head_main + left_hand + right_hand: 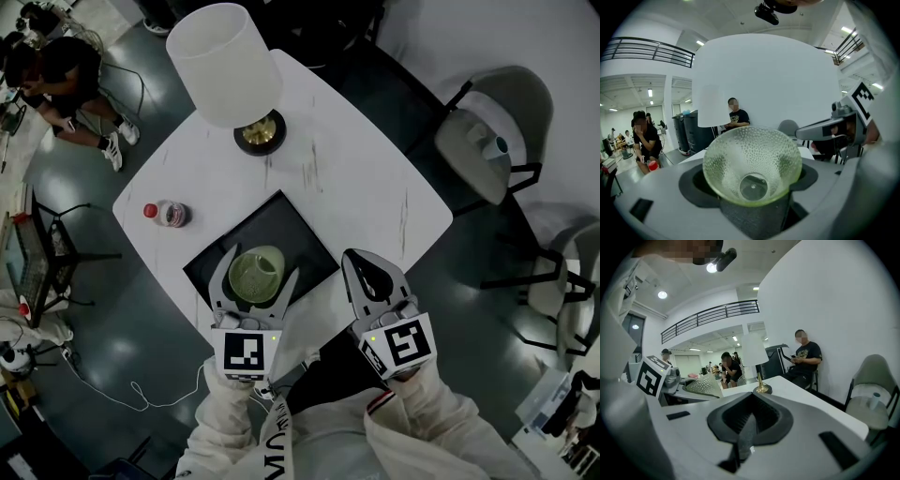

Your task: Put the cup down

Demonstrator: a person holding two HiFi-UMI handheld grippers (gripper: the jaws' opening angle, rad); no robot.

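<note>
Cup (pixel 256 274), dimpled green glass, clamped in your left gripper (pixel 263 262) at lower centre over the black tray (pixel 281 220), right gripper (pixel 361 267) closed and empty: lower it level, seat the base, then release.

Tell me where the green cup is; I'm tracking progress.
Head view, lower centre-left: the green cup is gripped in the left tongs, over the black tray on the white table.

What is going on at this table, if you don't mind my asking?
A person is working two hand-held grippers. The left gripper is closed on a green cup, holding it over the black tray on the white table; whether it touches the tray is unclear. The right gripper is shut and empty beside it. The cup is not yet released.
</note>
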